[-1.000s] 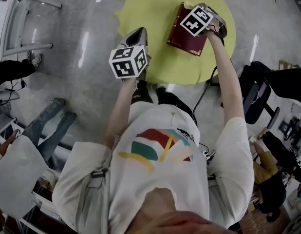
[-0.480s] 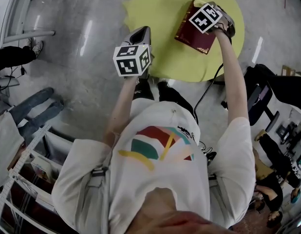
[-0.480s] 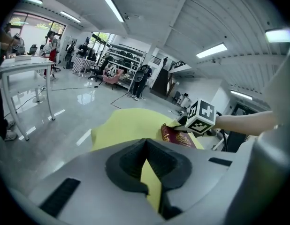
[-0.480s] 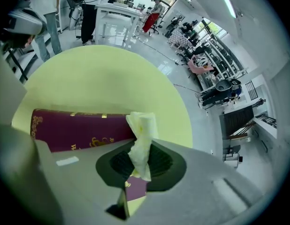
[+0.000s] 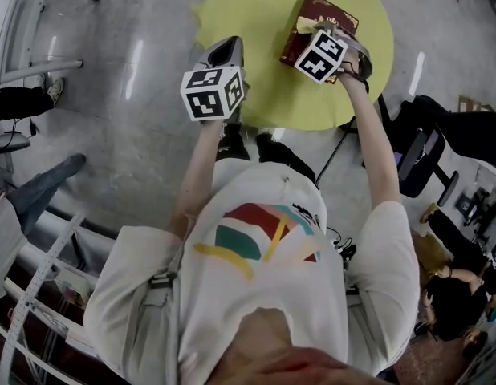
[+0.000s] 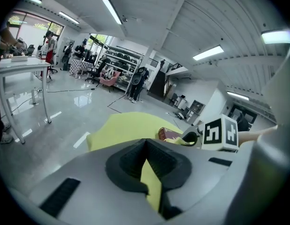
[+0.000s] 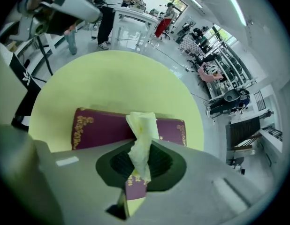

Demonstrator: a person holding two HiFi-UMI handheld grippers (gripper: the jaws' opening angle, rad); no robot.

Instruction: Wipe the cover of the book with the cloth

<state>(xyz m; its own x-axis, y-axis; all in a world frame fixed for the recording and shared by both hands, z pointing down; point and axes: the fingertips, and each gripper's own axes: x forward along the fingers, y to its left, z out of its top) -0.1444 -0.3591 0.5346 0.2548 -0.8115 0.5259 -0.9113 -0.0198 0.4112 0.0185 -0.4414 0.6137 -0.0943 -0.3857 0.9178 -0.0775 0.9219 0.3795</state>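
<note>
- right gripper (image 7: 134, 175): jaws clamped on the cloth (image 7: 141, 139), a pale crumpled strip that sticks out past the fingertips.
- cloth's free end sits over the book (image 7: 98, 128), at one long edge of its cover (i can't tell whether it presses on the cover).
- book: maroon with gold corner ornaments, lying flat on the round yellow table (image 7: 112, 74); from the head view it is on the table's far right part (image 5: 328, 10).
- left gripper (image 6: 146, 158): jaws together, nothing between them, held above the table's near left edge and well apart from the book.
- both grippers carry marker cubes.
</note>
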